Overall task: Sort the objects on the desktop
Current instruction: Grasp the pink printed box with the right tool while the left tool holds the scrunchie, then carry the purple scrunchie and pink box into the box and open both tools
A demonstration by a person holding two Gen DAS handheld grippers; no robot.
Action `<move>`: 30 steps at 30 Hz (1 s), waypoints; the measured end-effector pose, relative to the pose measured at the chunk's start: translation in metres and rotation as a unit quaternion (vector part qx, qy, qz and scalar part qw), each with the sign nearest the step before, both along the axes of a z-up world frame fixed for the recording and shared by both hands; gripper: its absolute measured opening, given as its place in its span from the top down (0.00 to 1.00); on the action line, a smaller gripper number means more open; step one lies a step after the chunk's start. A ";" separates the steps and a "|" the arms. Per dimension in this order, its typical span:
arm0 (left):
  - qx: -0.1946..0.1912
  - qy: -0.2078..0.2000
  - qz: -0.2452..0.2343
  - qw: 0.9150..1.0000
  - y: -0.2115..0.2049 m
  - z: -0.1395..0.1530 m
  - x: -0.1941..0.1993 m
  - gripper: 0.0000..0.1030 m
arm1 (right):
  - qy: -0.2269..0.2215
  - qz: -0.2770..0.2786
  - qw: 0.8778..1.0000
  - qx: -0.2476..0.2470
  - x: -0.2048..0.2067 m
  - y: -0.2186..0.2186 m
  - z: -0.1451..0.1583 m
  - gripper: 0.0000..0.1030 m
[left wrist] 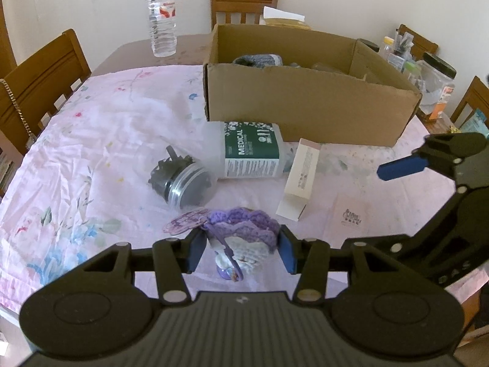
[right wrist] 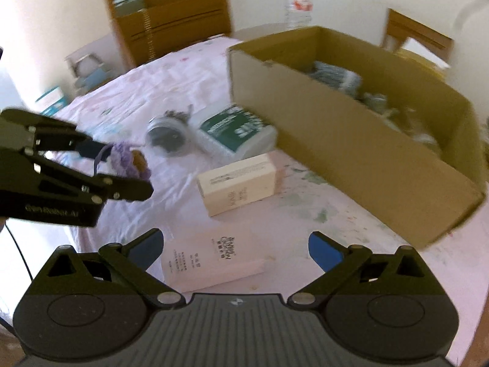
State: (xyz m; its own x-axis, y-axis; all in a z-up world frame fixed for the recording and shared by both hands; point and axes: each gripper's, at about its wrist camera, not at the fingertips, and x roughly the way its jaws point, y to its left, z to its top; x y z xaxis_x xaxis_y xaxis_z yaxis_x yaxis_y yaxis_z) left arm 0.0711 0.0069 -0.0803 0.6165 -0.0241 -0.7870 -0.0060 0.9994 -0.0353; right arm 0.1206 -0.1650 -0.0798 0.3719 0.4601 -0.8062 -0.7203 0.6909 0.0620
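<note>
My left gripper [left wrist: 241,252] is shut on a purple and white crocheted pouch [left wrist: 244,232] with a paper tag, held just above the tablecloth; it also shows in the right wrist view [right wrist: 128,159]. My right gripper [right wrist: 235,249] is open and empty above a flat white booklet [right wrist: 211,258]. On the cloth lie a clear jar of dark clips [left wrist: 183,180], a green-labelled "Medical" bottle [left wrist: 250,150] on its side, and a white carton [left wrist: 301,177]. The open cardboard box [left wrist: 305,104] stands behind them with several items inside.
A water bottle [left wrist: 162,15] stands at the far table edge. Wooden chairs [left wrist: 39,82] surround the table. Jars and bottles [left wrist: 434,79] crowd the far right corner. The floral tablecloth [left wrist: 91,140] covers the table.
</note>
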 end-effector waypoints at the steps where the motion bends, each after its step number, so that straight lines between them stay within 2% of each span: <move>1: 0.001 0.000 0.001 1.000 0.000 0.000 -0.001 0.52 | 0.003 0.009 1.000 -0.007 0.002 0.002 -0.003 0.01; 10: 0.002 0.002 0.019 1.000 0.004 0.002 -0.007 0.52 | 0.012 0.087 0.996 -0.033 -0.004 0.021 -0.021 0.02; 12: 0.005 0.004 0.018 1.000 0.003 0.002 -0.007 0.52 | 0.011 0.097 0.994 -0.045 -0.005 0.024 -0.025 0.07; 14: 0.008 0.005 0.012 1.000 0.001 0.002 -0.007 0.52 | 0.010 0.102 0.993 -0.053 -0.004 0.025 -0.028 0.17; 16: 0.010 0.007 0.004 1.000 -0.001 0.002 -0.007 0.52 | 0.010 0.106 0.993 -0.057 -0.004 0.026 -0.028 0.18; 22: 0.016 0.008 -0.020 1.000 -0.008 0.010 -0.004 0.52 | -0.003 0.113 0.992 -0.057 -0.004 0.022 -0.018 0.18; 30: 0.010 -0.005 -0.053 0.999 -0.015 0.040 0.007 0.52 | -0.032 0.104 0.993 -0.054 0.005 0.009 0.013 0.18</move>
State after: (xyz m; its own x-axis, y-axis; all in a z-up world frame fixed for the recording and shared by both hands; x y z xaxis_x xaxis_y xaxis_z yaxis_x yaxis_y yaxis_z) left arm 0.0779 -0.0085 -0.0401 0.6188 -0.0734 -0.7821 0.0992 0.9950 -0.0149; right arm 0.1255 -0.1557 -0.0670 0.3290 0.4448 -0.8330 -0.8486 0.5262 -0.0542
